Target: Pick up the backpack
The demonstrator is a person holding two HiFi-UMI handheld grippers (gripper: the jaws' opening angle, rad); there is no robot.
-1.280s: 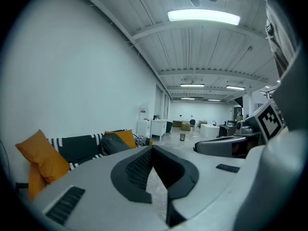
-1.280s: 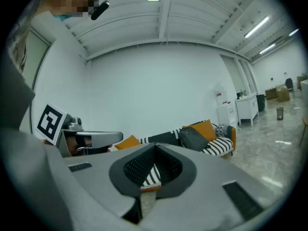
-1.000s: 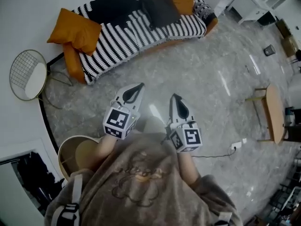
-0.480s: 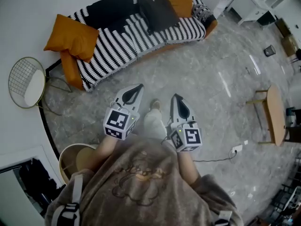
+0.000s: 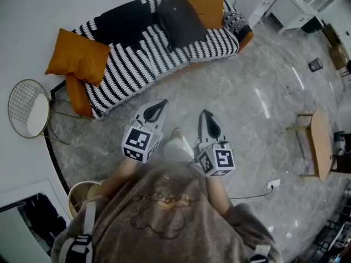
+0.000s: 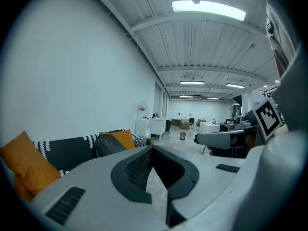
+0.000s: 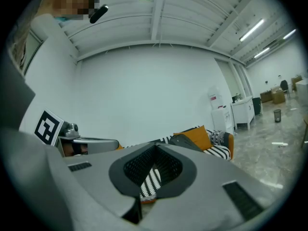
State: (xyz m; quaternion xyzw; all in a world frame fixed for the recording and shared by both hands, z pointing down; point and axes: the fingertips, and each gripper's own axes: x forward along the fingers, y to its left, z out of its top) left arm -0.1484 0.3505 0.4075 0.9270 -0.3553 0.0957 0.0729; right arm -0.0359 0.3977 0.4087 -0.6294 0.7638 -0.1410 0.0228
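Nothing is lifted yet: the dark backpack (image 5: 181, 21) leans on the orange cushion (image 5: 207, 5) on the striped sofa (image 5: 131, 64), while the left gripper (image 5: 160, 103) and right gripper (image 5: 205, 115), jaws together and empty, point at that sofa from well short of it.

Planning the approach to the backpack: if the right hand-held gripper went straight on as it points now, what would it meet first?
Probably the striped sofa, left of the backpack; only floor lies between, though depth is unclear.
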